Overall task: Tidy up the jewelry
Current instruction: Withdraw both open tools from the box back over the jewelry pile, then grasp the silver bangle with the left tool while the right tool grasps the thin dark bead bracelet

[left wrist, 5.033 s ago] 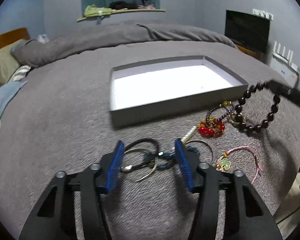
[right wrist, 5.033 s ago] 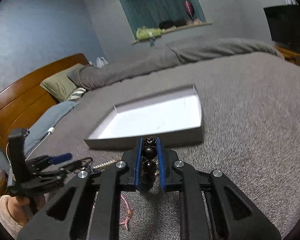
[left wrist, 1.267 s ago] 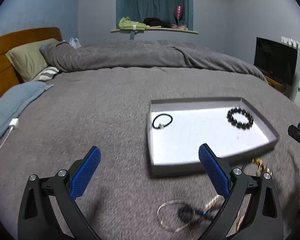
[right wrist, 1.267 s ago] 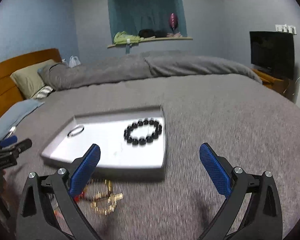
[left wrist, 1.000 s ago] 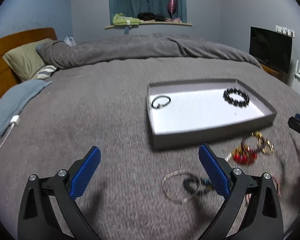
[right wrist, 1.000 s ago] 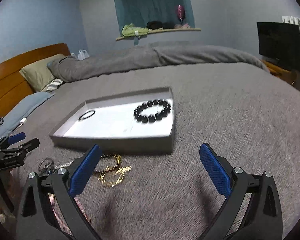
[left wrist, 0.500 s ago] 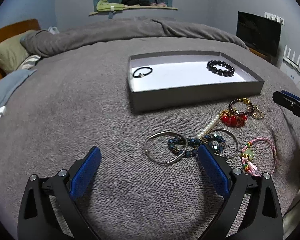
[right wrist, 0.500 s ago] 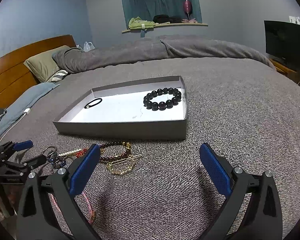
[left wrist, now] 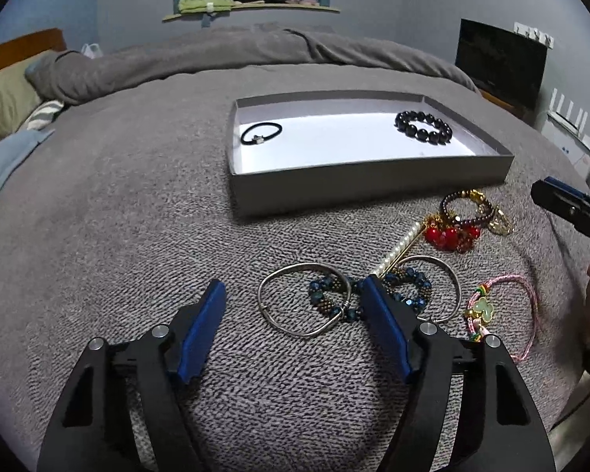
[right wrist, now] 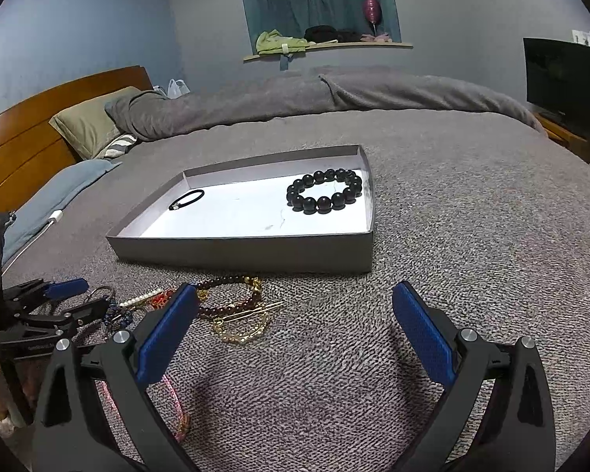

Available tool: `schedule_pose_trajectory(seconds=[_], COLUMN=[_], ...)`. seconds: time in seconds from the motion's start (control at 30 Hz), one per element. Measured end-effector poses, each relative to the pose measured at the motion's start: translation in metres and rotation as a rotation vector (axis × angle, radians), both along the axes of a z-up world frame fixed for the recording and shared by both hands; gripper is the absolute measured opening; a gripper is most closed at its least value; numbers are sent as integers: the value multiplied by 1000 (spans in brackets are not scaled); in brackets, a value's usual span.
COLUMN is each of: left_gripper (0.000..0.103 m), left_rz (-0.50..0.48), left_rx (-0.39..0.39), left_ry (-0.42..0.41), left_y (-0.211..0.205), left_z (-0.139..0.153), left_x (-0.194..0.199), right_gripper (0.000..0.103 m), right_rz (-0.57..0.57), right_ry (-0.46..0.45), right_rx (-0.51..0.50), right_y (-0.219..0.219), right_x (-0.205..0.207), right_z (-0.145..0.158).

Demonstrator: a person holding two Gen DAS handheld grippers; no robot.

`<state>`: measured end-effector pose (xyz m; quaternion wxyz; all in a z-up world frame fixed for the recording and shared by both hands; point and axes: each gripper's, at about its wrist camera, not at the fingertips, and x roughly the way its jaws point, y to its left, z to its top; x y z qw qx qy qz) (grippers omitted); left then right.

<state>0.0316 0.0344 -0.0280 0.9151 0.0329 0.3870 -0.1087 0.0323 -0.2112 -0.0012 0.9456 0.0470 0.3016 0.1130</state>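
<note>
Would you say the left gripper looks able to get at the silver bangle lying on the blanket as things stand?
Probably yes. The left gripper is open with its jaws spread, and the silver bangle lies just ahead on the blanket. Only the blue beaded bracelet overlapping its right side might get caught along with it.

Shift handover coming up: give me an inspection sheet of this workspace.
Surface: grey bedspread, wrinkled at the far side.
Job's things: box holds a black bead bracelet and a hair tie; silver bangle, blue bead bracelet, red beads, gold clip and pink cord bracelet lie outside it.
Clutter: nothing seen.
Grippers: left hand-held gripper open by the bangle; right hand-held gripper open, empty.
Cables: white charger lead.
Surroundings: pillow, television, shelf.
</note>
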Motion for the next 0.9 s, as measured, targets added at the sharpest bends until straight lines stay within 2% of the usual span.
schedule_pose_trajectory(seconds=[0.13,0.2,0.27,0.53,0.67,0.73,0.8,0.83,0.9], left_gripper=[68,61,50,50,50,50,50,50,50], left_rz=[-12,-22,-33,-26,5,22,37,39,43], left_rx=[-41,-46,-37,-51,-39,-40,-40,-39,-33], left_ry=[30,35,36,31,-20,-52,-81,-86,-95], left_y=[6,6,4,6,9,12,15,16,15], left_z=[-3,-3,-4,0,9,16,22,23,25], left_x=[4,3,2,1,-5,-8,-11,-12,-12], right_gripper=[98,98,98,98,96,91,79,76,63], right_rz=[15,25,34,47,54,49,54,61,73], right_ry=[0,5,12,12,15,14,24,28,32], right_rx=[-16,-29,-40,-48,-42,-50,-51,-47,-52], right_y=[4,7,10,14,17,19,23,24,29], right_x=[-1,0,0,-1,0,0,3,5,10], right_z=[0,-2,-3,-3,-3,-3,-4,-4,-3])
